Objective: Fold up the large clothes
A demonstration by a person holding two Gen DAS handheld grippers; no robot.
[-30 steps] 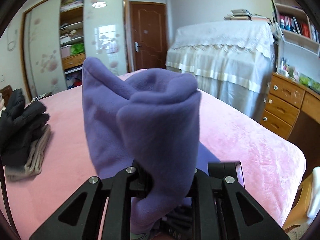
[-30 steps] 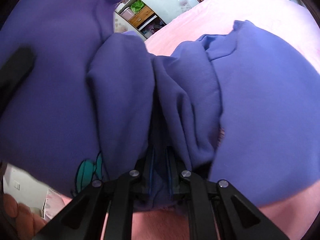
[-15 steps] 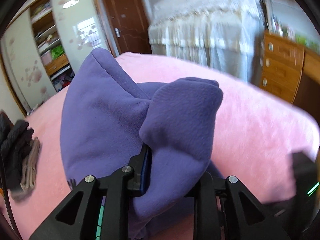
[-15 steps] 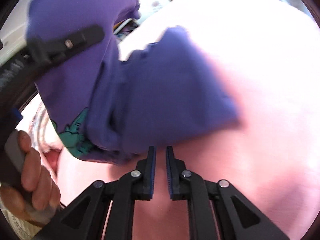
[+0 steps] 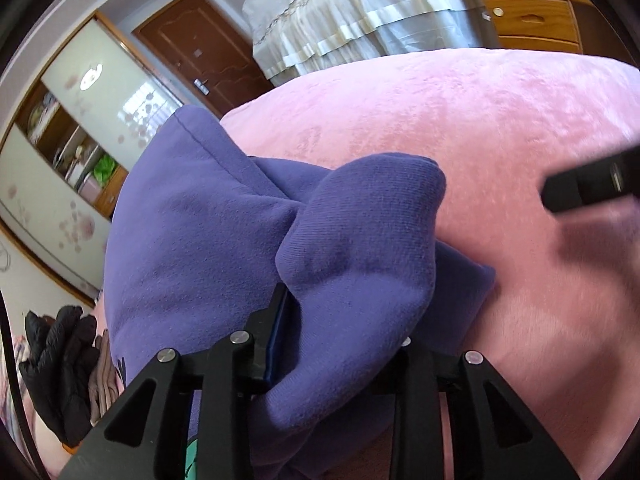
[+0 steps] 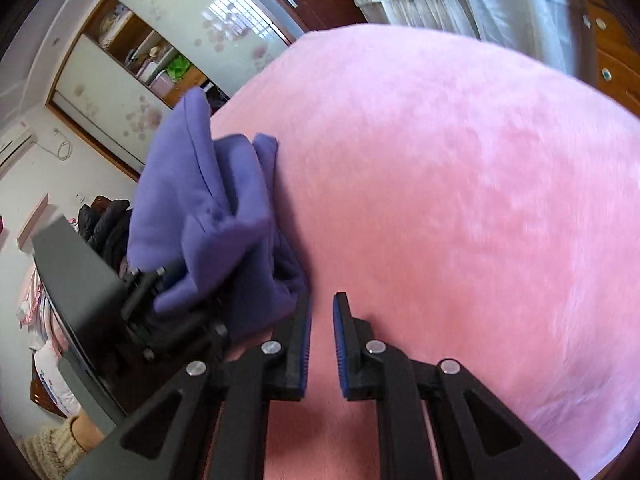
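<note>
Left hand-held gripper (image 5: 340,344): its jaws are opening with a thick bunch of the purple sweatshirt (image 5: 208,240) between them. From the left wrist view I can see one blue pad bare beside the cloth; the other finger is buried under the fold, so I cannot confirm whether it presses the fabric.

Right hand-held gripper (image 6: 320,320): jaws nearly closed, a narrow gap between the blue pads, nothing in it. It hangs just beside the garment's near edge, over bare bedding.

Sweatshirt sits bunched at the near left part of the pink bed (image 6: 460,200), partly lying on the cover, partly propped up by the left tool. A teal print peeks out at its lower edge.

Step in hand, my reading: setting down a folded bundle, left side letting go.

Next move likely needs: left jaws fully clear of the cloth before withdrawing, so the fold does not drag open; then the right tool to press or square the loose upper flap.

Farther off: black jacket (image 5: 56,364) on the bed's left side, wardrobe (image 5: 80,128), door (image 5: 200,68).
</note>
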